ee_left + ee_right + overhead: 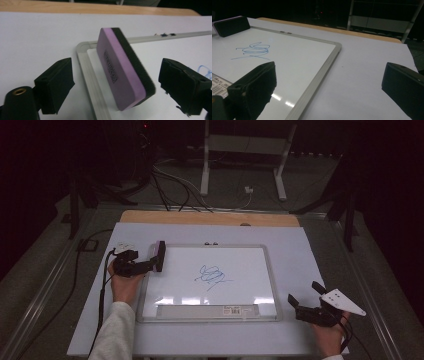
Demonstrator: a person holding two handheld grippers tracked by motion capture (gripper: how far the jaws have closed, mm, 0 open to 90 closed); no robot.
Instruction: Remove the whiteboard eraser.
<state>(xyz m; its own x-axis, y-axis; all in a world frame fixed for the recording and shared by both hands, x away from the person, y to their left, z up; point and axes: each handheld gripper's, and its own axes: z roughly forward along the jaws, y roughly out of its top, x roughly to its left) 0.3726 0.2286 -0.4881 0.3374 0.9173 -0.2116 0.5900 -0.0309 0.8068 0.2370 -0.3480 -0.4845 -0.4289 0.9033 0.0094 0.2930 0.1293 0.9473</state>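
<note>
Nearest the lens in the left gripper view, the left gripper (pixel 112 85) stands unclenched, its black pads either side of a purple foam eraser with a black felt face (pixel 122 72), neither pad touching it. The eraser stands on edge at the near-left corner of the silver-framed whiteboard (pixel 86 72). The high view adds the blue scribble (pixel 212 276) mid-board and the right gripper (pixel 306 296), released, over the white counter (pixel 300 255) beside the board. The right gripper view adds a barcode label (pixel 219 85).
</note>
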